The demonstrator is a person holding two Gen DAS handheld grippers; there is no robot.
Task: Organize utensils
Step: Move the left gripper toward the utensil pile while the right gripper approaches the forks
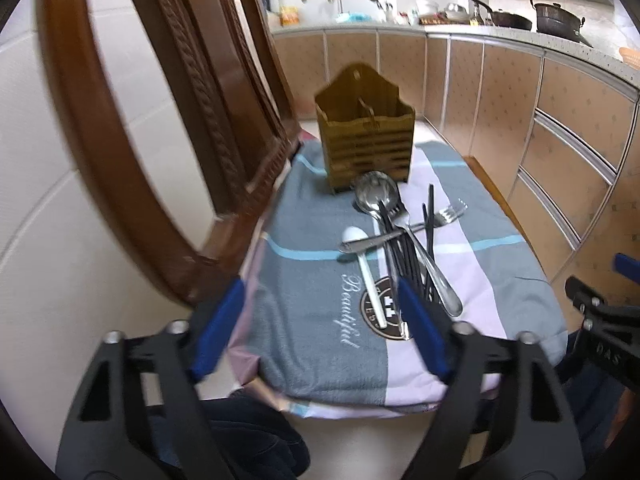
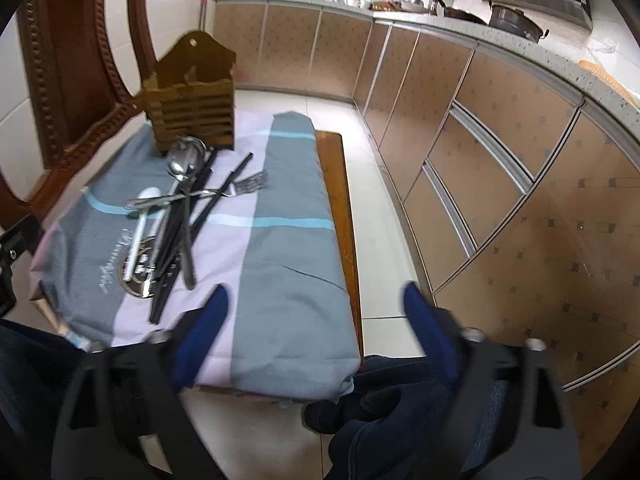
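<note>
The left tongs [image 1: 320, 328] are being held open over the near end of a cloth-covered tabletop [image 1: 320, 368], their blue pads [image 1: 218, 328] spread wide with nothing gripped between them. The right tongs [image 2: 312, 336] are likewise being held open above the near right corner of the same tabletop, gripping nothing.

The utensils are being left in a loose heap on the striped grey, lilac and blue cloth [image 2: 288, 264], towards its left half in the right wrist view. A large metal spoon [image 1: 374, 194] is lying with its bowl just beside the foot of the holder. A metal fork [image 1: 448, 214] is crossed over the pile, tines pointing right. A white spoon [image 1: 354, 236] is lying at the left of the heap, its handle running toward the camera. Several black chopsticks [image 2: 180, 240] are fanned through the pile, touching the other pieces.

A brown slatted utensil holder [image 1: 366, 148] is being kept upright at the far end of the cloth, beside a carved wooden chair back [image 1: 192, 120]. Both of its compartments are looking empty, though the view is blurred. Kitchen cabinets [image 2: 500, 168] are being seen behind and to the right.
</note>
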